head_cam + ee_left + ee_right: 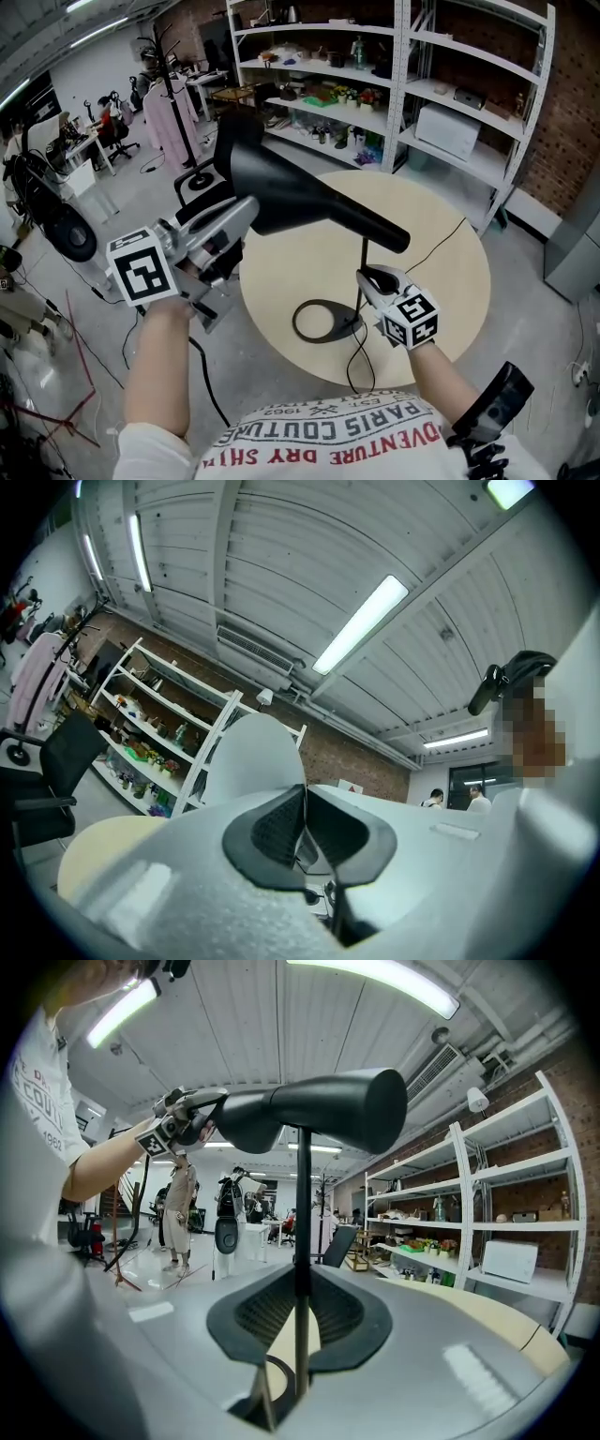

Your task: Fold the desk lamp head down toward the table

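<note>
Leverage sits at the left: the left hand-held gripper (239,220) is clamped on the wide rim of the lamp head (309,202). That head hangs high over the left edge of the surface (441,281), its long axis running roughly level from the rim rightward to the narrow end atop the stem (364,267). The right hand-held gripper (373,278) is closed on that thin upright stem, above the ring base (298,319) near the surface's near edge. The left hand is nearer the head. I judge the fold must swing the rim downward about the stem's top.
</note>
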Demonstrator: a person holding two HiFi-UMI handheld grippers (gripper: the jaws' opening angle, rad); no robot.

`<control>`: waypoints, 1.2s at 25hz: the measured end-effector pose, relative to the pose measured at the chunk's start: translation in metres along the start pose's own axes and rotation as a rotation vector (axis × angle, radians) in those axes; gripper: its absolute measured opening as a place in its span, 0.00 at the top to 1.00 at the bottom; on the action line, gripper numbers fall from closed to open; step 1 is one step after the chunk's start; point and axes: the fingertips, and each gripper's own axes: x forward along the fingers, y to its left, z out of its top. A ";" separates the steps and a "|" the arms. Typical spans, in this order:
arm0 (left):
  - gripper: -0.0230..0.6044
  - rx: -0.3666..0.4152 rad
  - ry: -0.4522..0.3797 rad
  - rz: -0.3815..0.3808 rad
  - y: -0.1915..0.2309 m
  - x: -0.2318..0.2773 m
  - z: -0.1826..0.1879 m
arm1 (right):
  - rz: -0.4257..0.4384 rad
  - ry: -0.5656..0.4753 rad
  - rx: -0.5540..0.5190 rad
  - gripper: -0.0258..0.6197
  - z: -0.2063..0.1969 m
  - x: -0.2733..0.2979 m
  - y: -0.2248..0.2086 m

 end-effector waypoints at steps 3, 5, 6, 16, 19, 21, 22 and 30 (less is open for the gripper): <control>0.95 -0.031 -0.014 0.004 0.005 -0.003 -0.002 | 0.003 -0.007 0.008 0.90 0.003 0.000 -0.002; 0.95 -0.051 -0.025 0.006 0.009 -0.006 -0.005 | 0.006 -0.007 0.007 0.90 0.004 0.001 -0.002; 0.95 -0.062 -0.030 0.005 0.011 -0.008 -0.008 | 0.009 -0.006 0.008 0.90 0.003 0.001 -0.001; 0.95 -0.164 -0.111 -0.040 0.016 -0.012 -0.009 | 0.029 -0.009 0.027 0.90 0.016 0.000 -0.005; 0.95 -0.187 -0.127 -0.044 0.019 -0.014 -0.011 | 0.033 -0.013 0.032 0.90 0.018 0.000 -0.005; 0.95 -0.227 -0.146 -0.053 0.020 -0.021 -0.027 | 0.034 -0.019 0.026 0.90 0.008 -0.001 -0.002; 0.95 -0.241 -0.153 -0.056 0.022 -0.025 -0.036 | 0.035 -0.021 0.023 0.90 0.002 -0.001 0.000; 0.94 -0.333 -0.202 -0.073 0.034 -0.039 -0.072 | 0.046 -0.032 0.019 0.90 -0.008 -0.002 0.004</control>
